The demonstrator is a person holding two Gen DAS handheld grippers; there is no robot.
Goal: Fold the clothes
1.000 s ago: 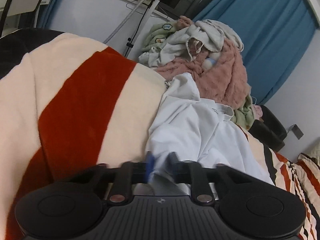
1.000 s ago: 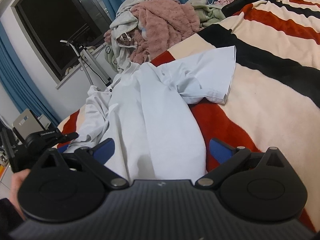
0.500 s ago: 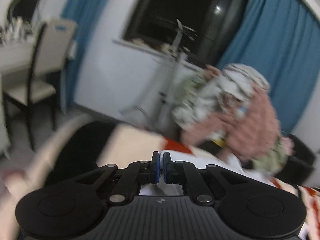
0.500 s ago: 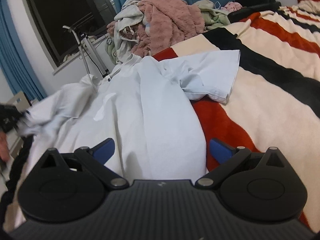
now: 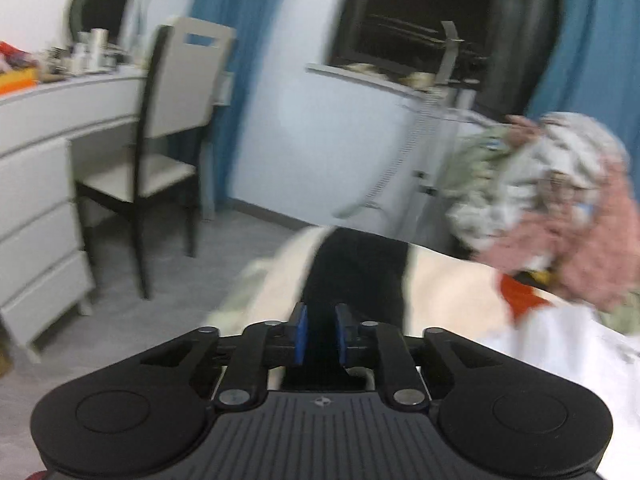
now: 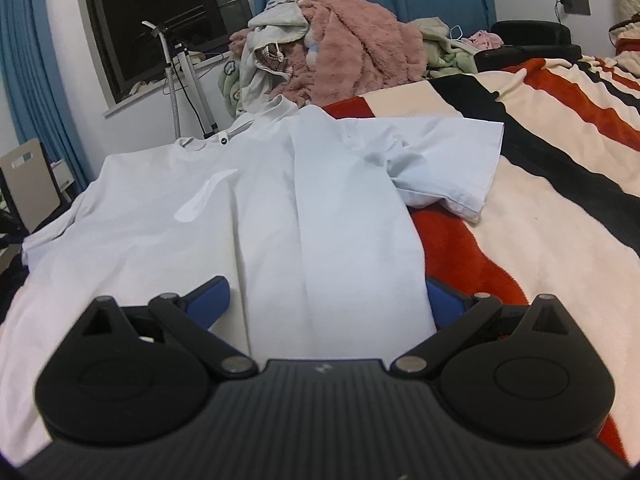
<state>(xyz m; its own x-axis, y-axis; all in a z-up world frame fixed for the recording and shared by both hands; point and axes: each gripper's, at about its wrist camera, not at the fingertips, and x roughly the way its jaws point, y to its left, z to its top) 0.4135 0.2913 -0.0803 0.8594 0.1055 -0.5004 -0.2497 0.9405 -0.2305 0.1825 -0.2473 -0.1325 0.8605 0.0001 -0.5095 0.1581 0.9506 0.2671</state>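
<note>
Striped blanket (image 6: 540, 208) covers the bed. Since a second ago the left gripper (image 5: 320, 334) has let go of the white shirt (image 6: 280, 208), pads now narrowly apart, empty, swung toward a chair (image 5: 168, 152). Shirt lies spread flatter, right sleeve crumpled. Right gripper (image 6: 324, 300) wide, straddling the near hem. Left view blurred.

Home bedroom. Bed with striped blanket (image 6: 540, 184), laundry pile (image 6: 344, 48). Dresser (image 5: 36, 184), chair (image 5: 160, 148), blue curtains (image 6: 28, 80).
</note>
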